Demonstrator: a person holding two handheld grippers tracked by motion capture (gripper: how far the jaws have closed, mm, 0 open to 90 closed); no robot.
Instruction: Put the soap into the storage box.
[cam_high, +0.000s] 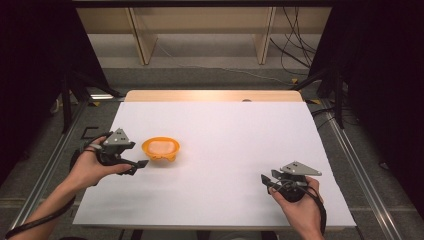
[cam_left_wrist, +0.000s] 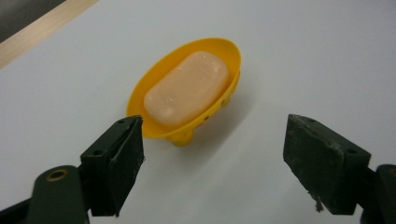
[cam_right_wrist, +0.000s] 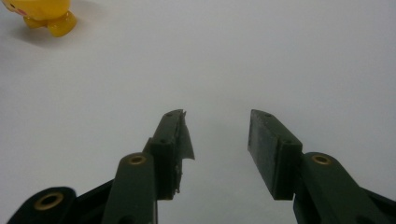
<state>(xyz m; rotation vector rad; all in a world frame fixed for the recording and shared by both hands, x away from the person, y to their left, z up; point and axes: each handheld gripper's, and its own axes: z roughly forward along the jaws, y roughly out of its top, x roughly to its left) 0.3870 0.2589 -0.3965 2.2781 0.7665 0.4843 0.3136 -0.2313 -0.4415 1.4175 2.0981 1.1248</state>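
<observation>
A yellow soap dish (cam_high: 160, 149) is seen on the left half of the white table (cam_high: 225, 165), roughly midway between its near and far edges. The dish is oval and shallow, made of glossy plastic, and is raised on short rounded feet; small holes are visible along its side wall in the left gripper view. A pale peach bar of soap (cam_left_wrist: 186, 89) is lying inside it, rounded at the corners, smooth and faintly shiny, and most of the dish's hollow is covered by it.

The left gripper (cam_high: 141, 164) is held just beside the dish on the near-left side, with its jaws spread wide and nothing between them. In the left gripper view the dish is framed just beyond the two black jaws, close to the left one, but no contact can be made out.

The right gripper (cam_high: 267, 179) is held low over the near right part of the table, well apart from the dish. Its jaws are parted with only bare white surface between them.
</observation>
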